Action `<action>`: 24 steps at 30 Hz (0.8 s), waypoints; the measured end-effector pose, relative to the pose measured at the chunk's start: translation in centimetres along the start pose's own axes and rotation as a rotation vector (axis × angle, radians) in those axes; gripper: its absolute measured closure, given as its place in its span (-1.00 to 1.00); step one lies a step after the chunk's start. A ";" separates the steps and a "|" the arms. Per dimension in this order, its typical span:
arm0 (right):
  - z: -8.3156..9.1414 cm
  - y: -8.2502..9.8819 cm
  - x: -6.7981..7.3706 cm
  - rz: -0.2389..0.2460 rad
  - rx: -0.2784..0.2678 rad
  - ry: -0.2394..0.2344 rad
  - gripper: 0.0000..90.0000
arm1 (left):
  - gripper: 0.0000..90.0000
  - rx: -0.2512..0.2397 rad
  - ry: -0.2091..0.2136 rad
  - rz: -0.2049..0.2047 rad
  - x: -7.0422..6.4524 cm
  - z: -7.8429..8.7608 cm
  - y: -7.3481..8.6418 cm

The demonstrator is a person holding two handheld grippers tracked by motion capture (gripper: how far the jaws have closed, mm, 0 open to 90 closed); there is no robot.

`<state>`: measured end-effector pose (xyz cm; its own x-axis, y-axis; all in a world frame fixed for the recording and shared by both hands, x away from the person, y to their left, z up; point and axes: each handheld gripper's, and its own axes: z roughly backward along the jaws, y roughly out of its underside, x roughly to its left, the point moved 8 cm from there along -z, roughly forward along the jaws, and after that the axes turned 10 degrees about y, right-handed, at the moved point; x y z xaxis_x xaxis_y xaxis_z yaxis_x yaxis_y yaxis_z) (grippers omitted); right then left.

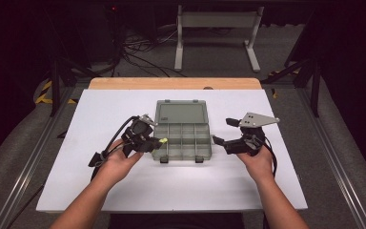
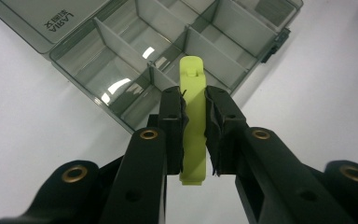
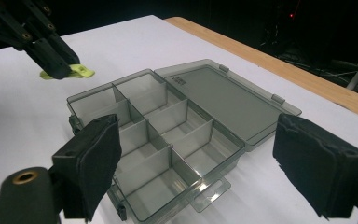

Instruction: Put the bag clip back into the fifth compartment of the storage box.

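Nearest the person, the front strip of the white table (image 1: 171,191) lies bare between the two forearms, with free room out to its front edge. The left hand (image 1: 119,164) holds the left gripper (image 2: 195,116), whose jaws are clamped on a yellow-green clip (image 2: 193,121). In the left gripper view the clip stands lengthwise between the pads, its far end poking out past the fingertips and its near end hanging below them. In the high view the clip's tip sits just at the left wall of the box, over its near-left corner.

The right hand (image 1: 257,162) holds the right gripper (image 3: 196,158) just beside the right wall of the box, not touching it. Its jaws stand wide apart with nothing between the pads; in the right gripper view the box shows through the gap.

The clear grey box (image 1: 183,143) sits in the middle of the table, divided into small compartments that look empty. Its two front latches point toward the person. The lid (image 1: 180,112) lies folded back flat on the far side.

Wide bare table stretches left and right of the box. Beyond the lid, a wooden edge (image 1: 174,83) borders the far side of the table.
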<state>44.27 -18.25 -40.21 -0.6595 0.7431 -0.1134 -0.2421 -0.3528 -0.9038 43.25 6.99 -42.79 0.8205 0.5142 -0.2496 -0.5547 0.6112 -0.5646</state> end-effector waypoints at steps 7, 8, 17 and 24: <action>0.0 0.1 0.0 -0.001 0.003 -0.002 -0.65 | 0.73 -0.010 -0.008 0.045 1.0 -0.8 -0.4; 0.0 0.1 0.0 0.000 0.003 -0.002 -0.65 | 0.73 -0.011 -0.010 0.048 1.1 -0.9 -0.4; 0.0 0.1 0.0 0.003 0.005 -0.002 -0.65 | 0.73 -0.024 -0.003 0.072 1.8 -1.4 -0.9; -0.1 0.1 0.1 0.005 0.007 -0.004 -0.65 | 0.73 -0.033 -0.004 0.090 2.3 -2.0 -1.1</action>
<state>44.24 -18.17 -40.34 -0.6635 0.7391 -0.1164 -0.2436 -0.3606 -0.9004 45.98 6.28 -44.31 0.7671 0.5687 -0.2968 -0.6210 0.5425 -0.5658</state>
